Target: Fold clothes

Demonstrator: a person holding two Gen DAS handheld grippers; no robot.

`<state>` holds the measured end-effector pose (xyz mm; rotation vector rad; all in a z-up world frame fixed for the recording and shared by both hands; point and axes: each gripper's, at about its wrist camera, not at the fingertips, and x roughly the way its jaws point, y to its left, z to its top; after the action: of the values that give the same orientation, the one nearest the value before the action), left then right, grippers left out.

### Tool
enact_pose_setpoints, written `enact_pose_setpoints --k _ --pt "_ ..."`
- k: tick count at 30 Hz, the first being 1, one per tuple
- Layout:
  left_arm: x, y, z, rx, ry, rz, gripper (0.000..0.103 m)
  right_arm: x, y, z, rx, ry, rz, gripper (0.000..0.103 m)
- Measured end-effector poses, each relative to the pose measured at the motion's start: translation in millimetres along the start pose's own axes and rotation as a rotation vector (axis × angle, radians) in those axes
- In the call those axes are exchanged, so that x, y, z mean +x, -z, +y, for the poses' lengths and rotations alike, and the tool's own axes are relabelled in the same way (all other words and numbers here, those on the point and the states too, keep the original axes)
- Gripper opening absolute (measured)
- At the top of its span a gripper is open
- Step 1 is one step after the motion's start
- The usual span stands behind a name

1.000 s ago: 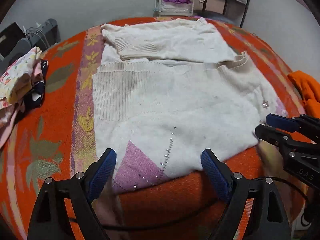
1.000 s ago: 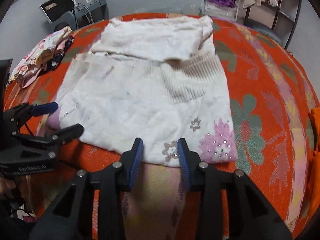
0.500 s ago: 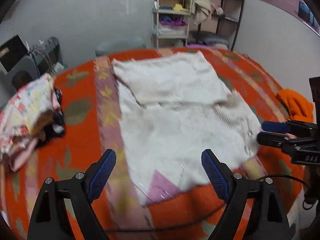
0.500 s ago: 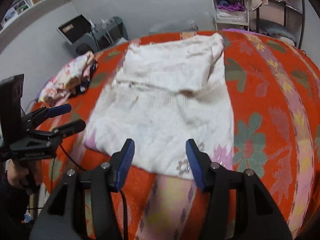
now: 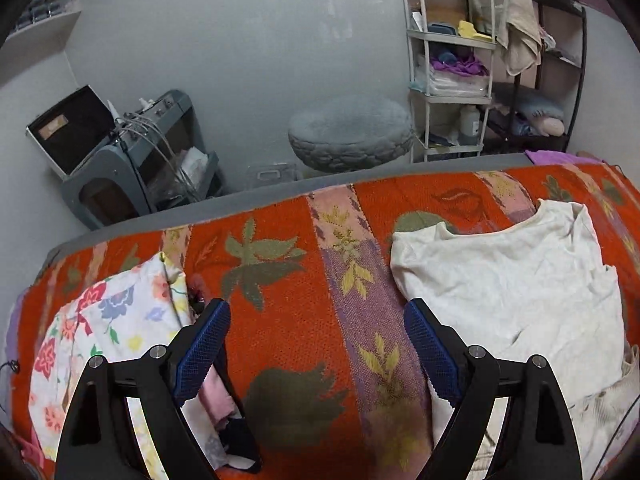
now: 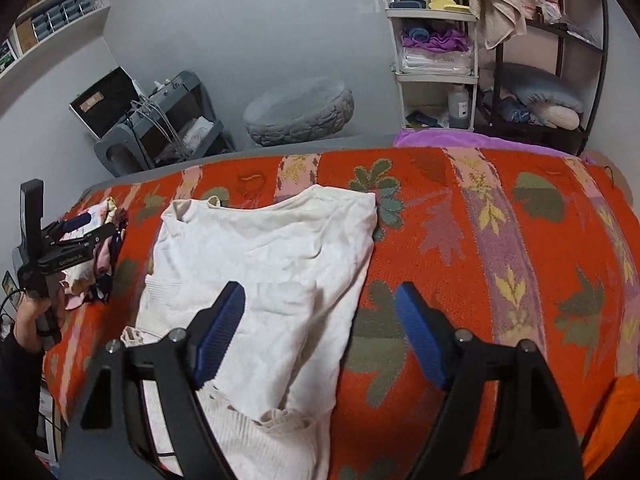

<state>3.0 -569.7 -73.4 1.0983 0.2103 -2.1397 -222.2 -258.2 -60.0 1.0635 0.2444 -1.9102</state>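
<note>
Both grippers have pulled up and back since a second ago: then the fingers sat at the sweater's near hem, now both cameras look out over the bed toward the far wall.

Left gripper (image 5: pixel 316 354): fingers wide apart, holding nothing, over bare orange bedspread (image 5: pixel 280 292). Floral folded pile (image 5: pixel 104 320) at 9 o'clock, partly under the left finger; I read that as the done stack, parked clear of the work area.

Right gripper (image 6: pixel 320 334): fingers equally wide, empty, hovering over the white sweater's (image 6: pixel 272 264) right edge. Sweater lies flat mid-bed, top layer doubled over the ribbed part, whose frayed edge pokes out nearest me. Looks like one fold is in; my guess is I'm repositioning for the next one.

At 9 o'clock in the right view, the left gripper is seen side-on above the floral pile.

Far: grey round cushion (image 6: pixel 298 110) at 12, shelving (image 6: pixel 434 44) at 1, on the floor behind the bed.
</note>
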Motion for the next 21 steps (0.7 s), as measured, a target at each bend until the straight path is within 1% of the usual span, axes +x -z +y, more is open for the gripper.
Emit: enact_pose_setpoints --k 3,5,6,10,11,13,16,18,20,21 --pt "19 -2 -2 -0.011 0.036 0.042 0.089 19 -3 -2 -0.012 0.006 0.033 0.078" --pt "31 -4 -1 -0.035 0.093 0.072 0.089 27 -4 -5 -0.010 -0.001 0.044 0.078" --pt "37 -6 2 -0.058 0.139 0.093 0.089 31 -7 -8 -0.003 -0.012 0.050 0.078" --pt "68 -19 11 -0.172 0.382 0.208 0.089 51 -27 -29 0.061 -0.048 0.074 0.078" --pt "75 -21 11 -0.184 0.415 0.235 0.089 58 -33 -33 0.068 -0.058 0.090 0.078" --pt "88 -28 6 -0.174 0.444 0.266 0.089 72 -44 -41 0.082 -0.077 0.120 0.078" --pt "104 -35 -2 -0.152 0.488 0.310 0.089 92 -59 -51 0.091 -0.090 0.137 0.078" --pt "115 -40 -7 -0.153 0.542 0.337 0.089 107 -66 -56 0.094 -0.103 0.167 0.078" --pt "125 -42 -11 -0.161 0.591 0.358 0.089 120 -71 -58 0.083 -0.138 0.192 0.078" --pt "130 -42 -12 -0.165 0.596 0.368 0.089 126 -72 -57 0.075 -0.153 0.204 0.078"
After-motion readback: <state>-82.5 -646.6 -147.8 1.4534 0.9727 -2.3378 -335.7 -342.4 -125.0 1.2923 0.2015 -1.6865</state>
